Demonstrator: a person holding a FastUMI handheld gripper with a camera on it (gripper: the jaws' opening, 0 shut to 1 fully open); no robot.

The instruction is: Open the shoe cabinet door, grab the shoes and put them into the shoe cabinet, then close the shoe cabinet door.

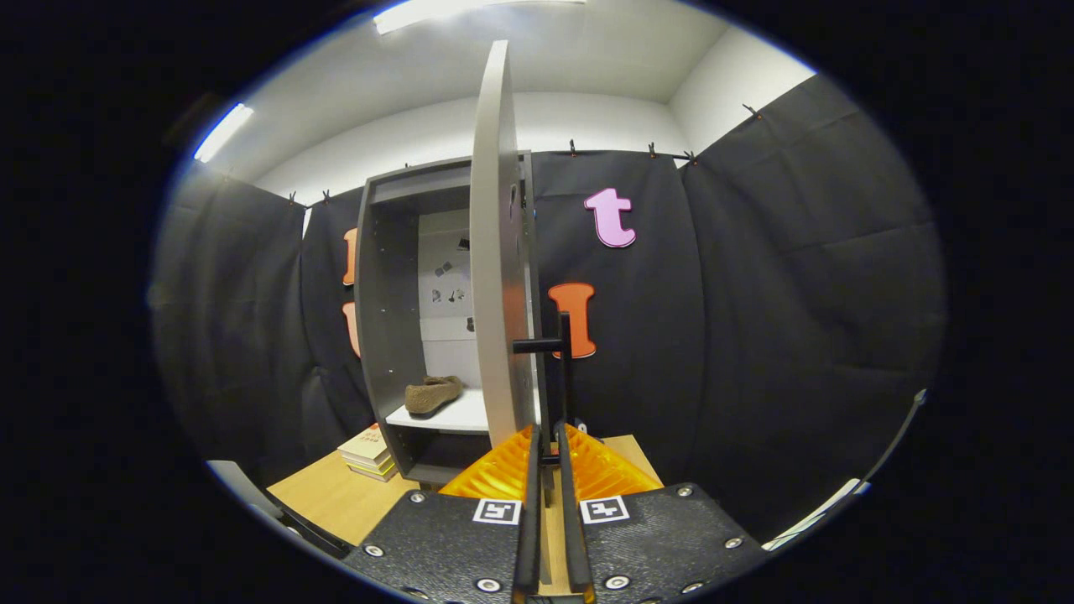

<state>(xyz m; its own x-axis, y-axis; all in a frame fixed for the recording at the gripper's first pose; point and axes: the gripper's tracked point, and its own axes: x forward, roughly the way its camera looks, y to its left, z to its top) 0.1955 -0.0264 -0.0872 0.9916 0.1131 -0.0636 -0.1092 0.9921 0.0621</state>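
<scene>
- Nearest: gripper (550,449), its two fingers drawn close together with only a narrow slit between them. They seem to pinch the lower end of the thin black bar handle (564,369), though the contact is too small to confirm.
- Handle stands upright, long axis vertical, rising just ahead of the fingertips; a short black peg joins it to the door.
- Tall grey cabinet door (495,252) seen nearly edge-on, swung out toward the camera, just left of the handle. Door lies between the fingers and the cabinet's opening.
- Light wooden tabletop (336,499) below, carrying the cabinet.
- Small stack of books (367,451), count unclear, at the cabinet's left foot.
- Grey open-fronted shoe cabinet (382,319) beyond and left of the fingers; one white shelf (457,415) inside.
- One brown fuzzy slipper-like shoe (432,393) lies on that shelf, long axis running left to right. One visible.
- Judgement: shoe stowed; closing means swinging the door leftward.
</scene>
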